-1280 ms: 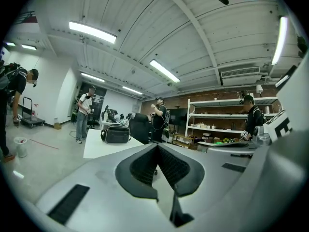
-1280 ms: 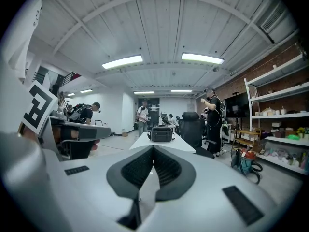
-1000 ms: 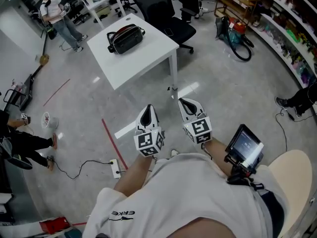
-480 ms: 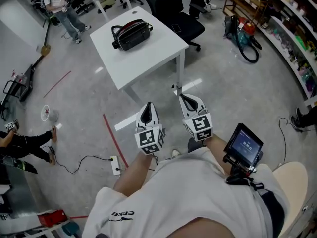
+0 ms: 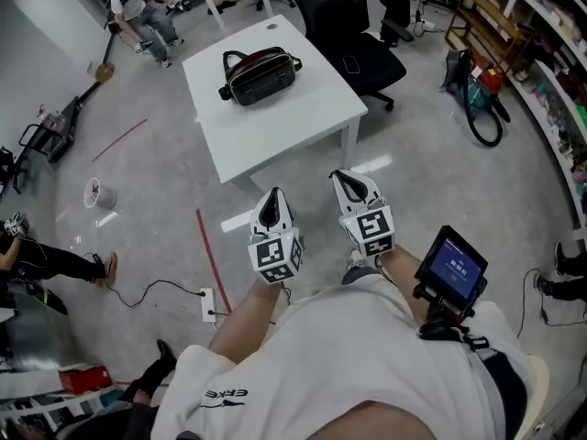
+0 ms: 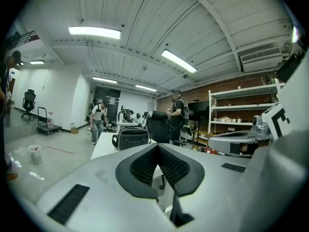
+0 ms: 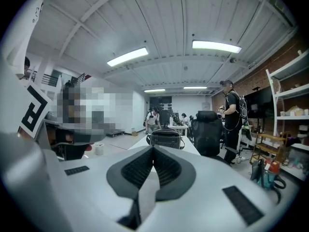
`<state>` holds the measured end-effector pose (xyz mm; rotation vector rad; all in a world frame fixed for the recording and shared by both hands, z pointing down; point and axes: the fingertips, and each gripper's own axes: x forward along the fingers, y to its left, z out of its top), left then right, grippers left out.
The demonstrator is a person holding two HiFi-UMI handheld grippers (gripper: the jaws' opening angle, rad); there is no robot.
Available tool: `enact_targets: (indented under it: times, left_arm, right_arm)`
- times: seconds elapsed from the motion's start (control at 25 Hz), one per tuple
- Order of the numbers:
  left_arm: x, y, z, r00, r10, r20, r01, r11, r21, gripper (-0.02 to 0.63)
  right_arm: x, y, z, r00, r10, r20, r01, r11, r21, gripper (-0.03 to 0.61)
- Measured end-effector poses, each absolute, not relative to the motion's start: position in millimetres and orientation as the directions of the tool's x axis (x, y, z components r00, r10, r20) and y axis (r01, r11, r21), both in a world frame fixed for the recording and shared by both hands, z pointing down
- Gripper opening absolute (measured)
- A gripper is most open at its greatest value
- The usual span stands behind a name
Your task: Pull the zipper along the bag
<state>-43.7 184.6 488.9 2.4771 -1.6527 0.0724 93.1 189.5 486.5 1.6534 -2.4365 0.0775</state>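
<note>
The black bag (image 5: 260,74) sits on the far part of the white bench (image 5: 289,131), well apart from both claws. The left claw (image 5: 271,202) and the right claw (image 5: 349,184) hang side by side over the floor just near of the bench. Each has its jaws pressed together with nothing between them. A black office chair (image 5: 353,49) stands at the bench's far right.

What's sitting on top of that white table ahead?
A dark bag with handles sits on the white table, toward its far end. The bag hides the tabletop beneath it, and its inside is not visible.
</note>
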Motion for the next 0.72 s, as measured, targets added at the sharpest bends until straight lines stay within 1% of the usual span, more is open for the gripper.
enact_targets:
  times: [0.4, 0.72]
  left_arm:
    - [-9, 131, 492, 0.273, -0.947, 0.168, -0.96, -0.258, 0.106, 0.002]
    - [-10, 93, 500, 0.216, -0.957, 0.195, -0.975, -0.202, 0.09, 0.002]
  right_arm:
    - [141, 120, 496, -0.441, -0.873, 0.209, -0.889, 0.457, 0.032, 0.005]
    - [154, 74, 505, -0.461, -0.859, 0.221, -0.88, 0.475, 0.011, 0.004]
